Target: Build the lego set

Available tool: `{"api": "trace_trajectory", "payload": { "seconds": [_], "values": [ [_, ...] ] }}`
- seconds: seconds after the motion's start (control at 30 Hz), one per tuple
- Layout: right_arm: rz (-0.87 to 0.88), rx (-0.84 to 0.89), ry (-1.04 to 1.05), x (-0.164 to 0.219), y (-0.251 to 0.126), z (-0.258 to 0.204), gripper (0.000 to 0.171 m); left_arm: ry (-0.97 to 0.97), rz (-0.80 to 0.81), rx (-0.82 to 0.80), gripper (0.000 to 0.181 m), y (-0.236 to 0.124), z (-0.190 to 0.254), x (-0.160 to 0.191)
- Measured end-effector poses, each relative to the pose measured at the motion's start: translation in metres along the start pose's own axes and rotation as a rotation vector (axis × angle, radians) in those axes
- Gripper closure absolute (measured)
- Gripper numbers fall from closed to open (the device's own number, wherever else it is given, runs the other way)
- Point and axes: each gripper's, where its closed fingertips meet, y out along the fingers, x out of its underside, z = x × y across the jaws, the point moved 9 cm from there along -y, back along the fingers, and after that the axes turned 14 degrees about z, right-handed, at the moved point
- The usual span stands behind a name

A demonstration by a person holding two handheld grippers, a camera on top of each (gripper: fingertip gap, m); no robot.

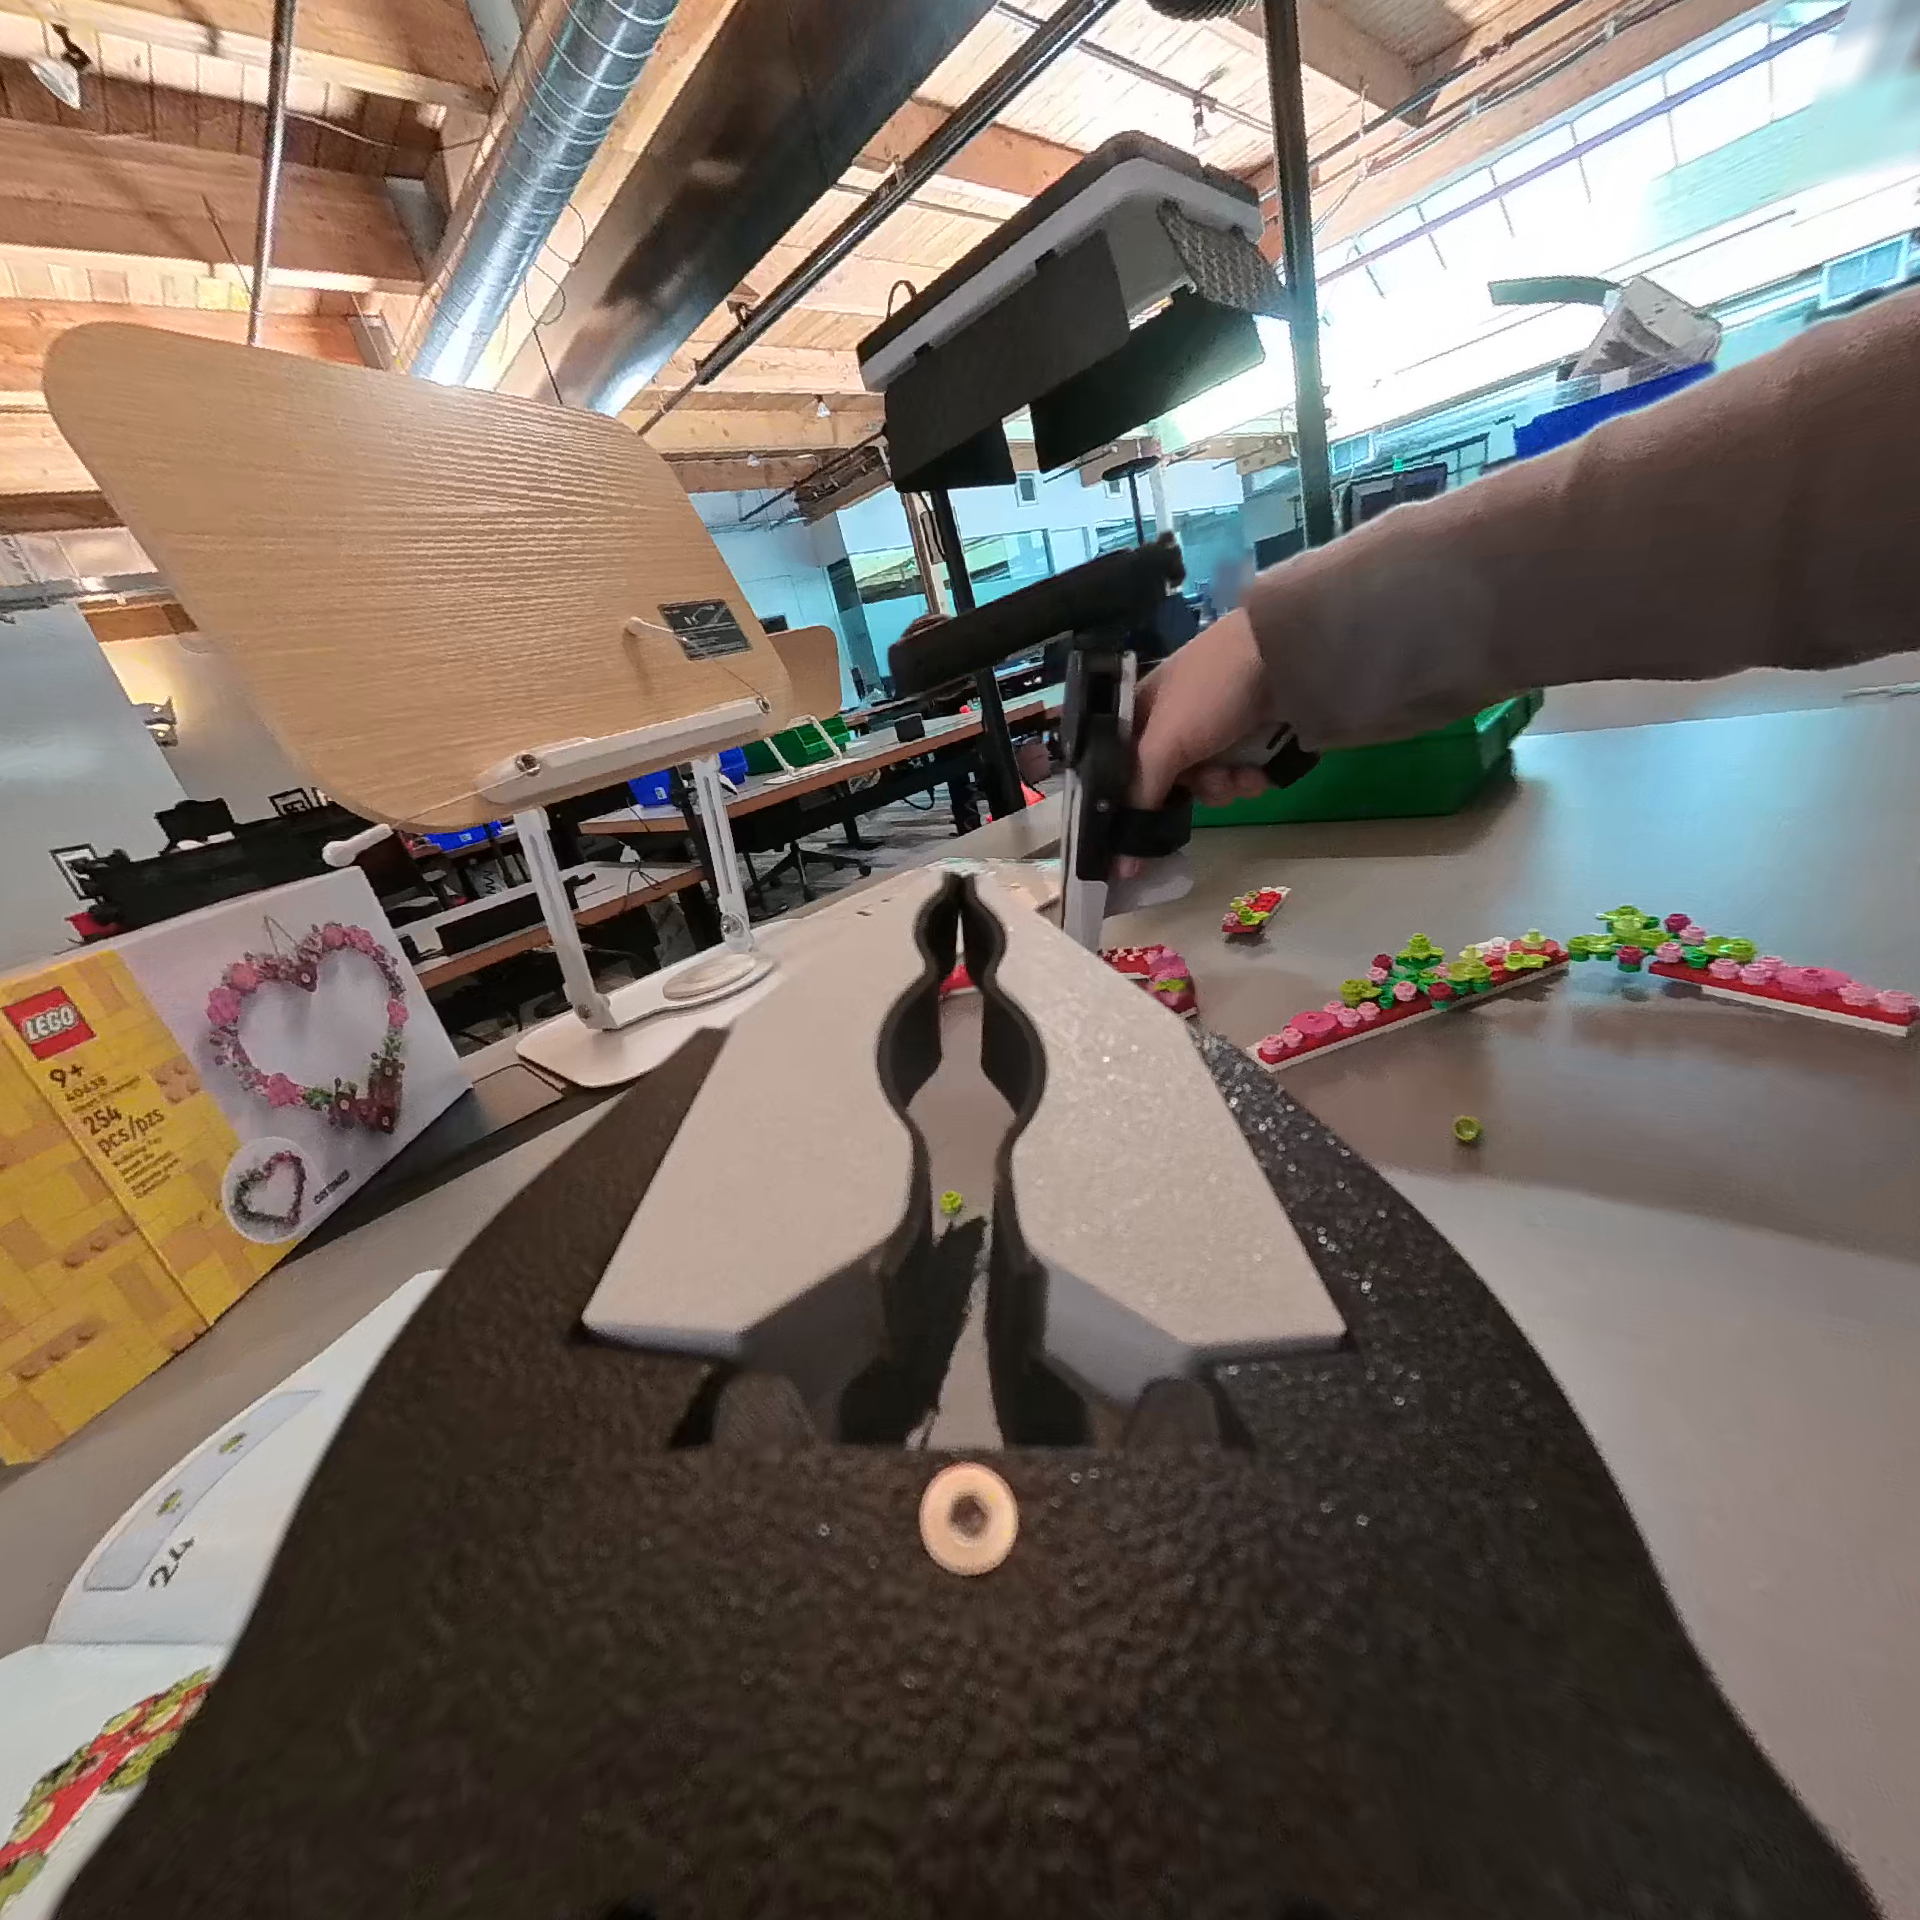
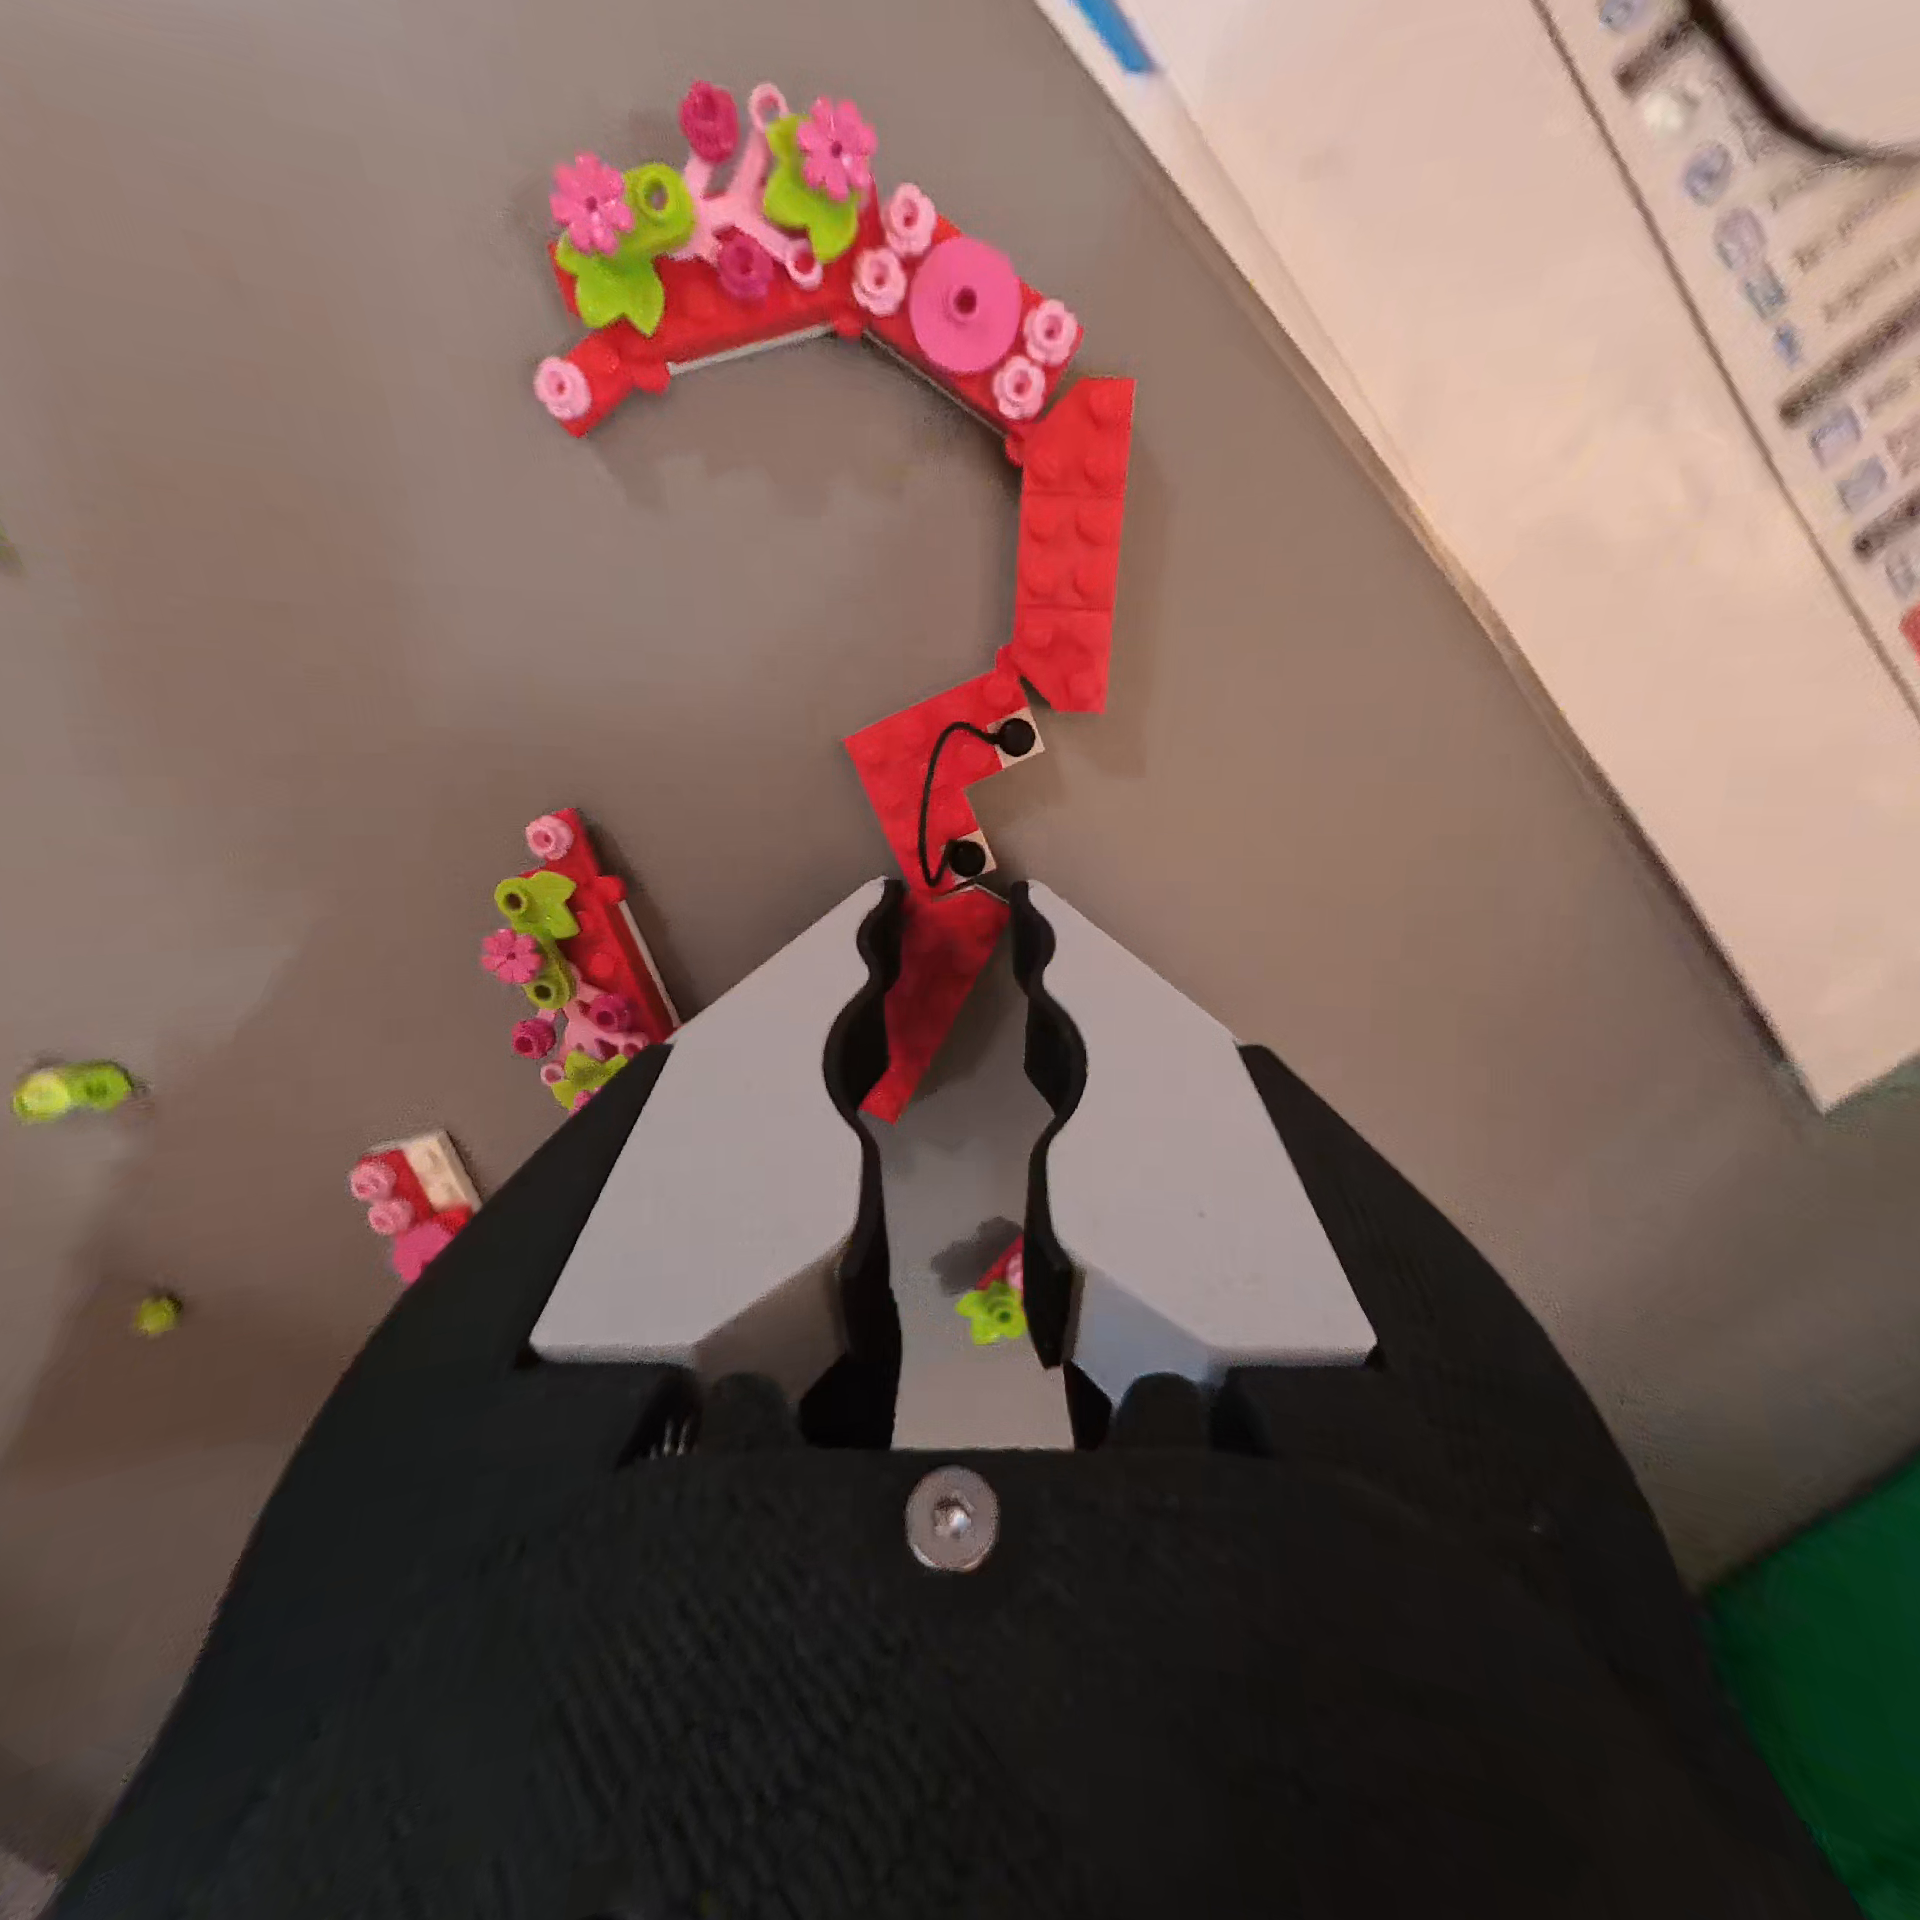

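In the right wrist view a curved chain of red lego plates (image 2: 1070, 540) lies on the grey table (image 2: 312, 623). Its far end carries pink flowers and lime leaves (image 2: 727, 229), and a black string piece (image 2: 935, 790) sits near its close end. My right gripper (image 2: 951, 888) points down and its jaws close on that near end plate (image 2: 935, 997). In the left wrist view it stands upright over the red piece (image 1: 1148, 977), held by a hand. My left gripper (image 1: 961, 899) hovers low over the table, its tips together and empty.
Flowered strips (image 1: 1413, 997) (image 1: 1787, 987) and a small piece (image 1: 1257, 909) lie to the right. Loose lime studs (image 1: 1466, 1128) (image 1: 951, 1202). Short flowered segments (image 2: 582, 956) (image 2: 416, 1184) lie left of the right gripper. Lego box (image 1: 187, 1122), wooden book stand (image 1: 416, 582), instruction booklet (image 2: 1455, 416), green bin (image 1: 1382, 779). Across from one pair of fingers to the other is roughly 25 centimeters.
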Motion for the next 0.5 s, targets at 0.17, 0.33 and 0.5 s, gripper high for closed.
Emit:
{"api": "trace_trajectory", "payload": {
  "seconds": [0.17,0.33,0.5],
  "values": [
    [0.090,-0.042,0.198,0.012,-0.007,-0.008,0.144,-0.013,-0.007,0.008,0.181,0.000,0.001,0.001],
    [0.199,-0.175,0.204,0.018,-0.022,-0.014,0.132,-0.017,-0.007,0.016,0.181,0.001,0.002,0.002],
    [0.204,-0.138,0.015,0.026,-0.024,-0.010,0.148,-0.019,-0.004,0.021,0.181,0.001,0.002,0.002]
  ]
}}
